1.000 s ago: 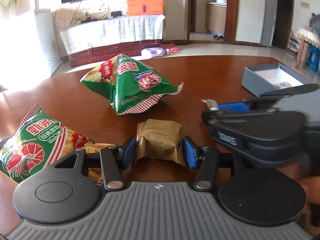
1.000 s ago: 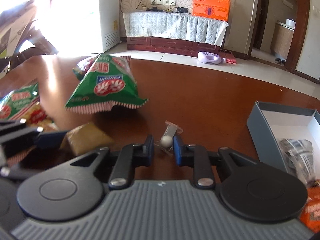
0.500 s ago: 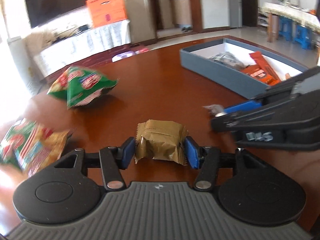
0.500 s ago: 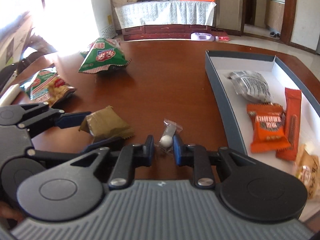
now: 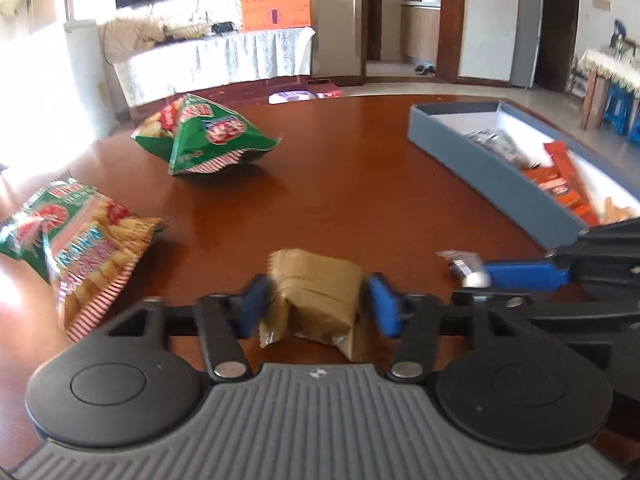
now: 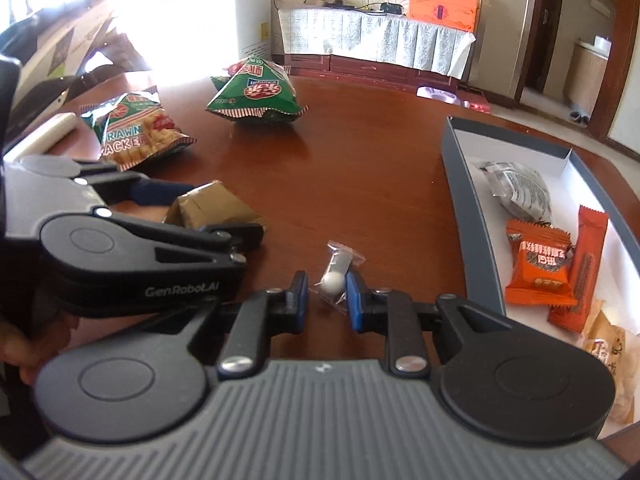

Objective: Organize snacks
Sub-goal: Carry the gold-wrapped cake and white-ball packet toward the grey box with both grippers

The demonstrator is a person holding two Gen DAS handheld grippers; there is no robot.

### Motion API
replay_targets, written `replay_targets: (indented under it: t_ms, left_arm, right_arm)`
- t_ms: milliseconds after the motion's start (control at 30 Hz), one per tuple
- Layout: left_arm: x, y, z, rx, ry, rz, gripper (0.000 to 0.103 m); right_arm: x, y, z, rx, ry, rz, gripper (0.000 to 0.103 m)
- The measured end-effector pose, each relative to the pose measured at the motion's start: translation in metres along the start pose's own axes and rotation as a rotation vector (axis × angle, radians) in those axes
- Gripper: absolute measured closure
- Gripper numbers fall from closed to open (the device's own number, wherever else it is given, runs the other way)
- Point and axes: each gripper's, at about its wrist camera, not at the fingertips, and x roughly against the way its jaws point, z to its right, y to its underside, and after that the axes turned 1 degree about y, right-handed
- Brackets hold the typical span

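Your left gripper point(image 5: 316, 308) clamps the gold-wrapped snack point(image 5: 314, 302); your right gripper point(image 6: 326, 294), beside it, pinches a small clear candy packet point(image 6: 336, 274).

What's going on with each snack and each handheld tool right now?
Left tool: shut on the gold snack pack.
Right tool: shut on the small clear candy packet.
Prawn cracker bag: sealed, lying flat on the table.
Green chip bag: sealed, puffed up, on the table.
Grey box: open, several snacks inside.

Black gripper point(image 6: 326, 300), blue pads point(image 6: 354, 300), silver screws
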Motion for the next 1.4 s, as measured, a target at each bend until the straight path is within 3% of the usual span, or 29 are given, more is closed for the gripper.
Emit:
replay_targets:
  t_ms: [67,133,733,1400]
  left_arm:
    - [0.001,0.000,0.005,-0.025,-0.006,0.008,0.057]
    - [0.002,0.000,0.007,-0.026,-0.015,0.007,0.059]
    - [0.005,-0.025,0.006,-0.018,-0.097,0.069,0.060]
    - [0.014,-0.054,0.036,-0.017,-0.066,0.122,0.060]
  right_arm:
    - [0.000,-0.002,0.001,-0.005,-0.001,-0.002,0.079]
    - [0.001,-0.001,0.000,-0.002,0.001,0.002,0.079]
    - [0.030,-0.010,0.011,-0.044,-0.022,0.099,0.079]
    - [0.068,-0.019,0.030,-0.075,-0.032,0.205,0.079]
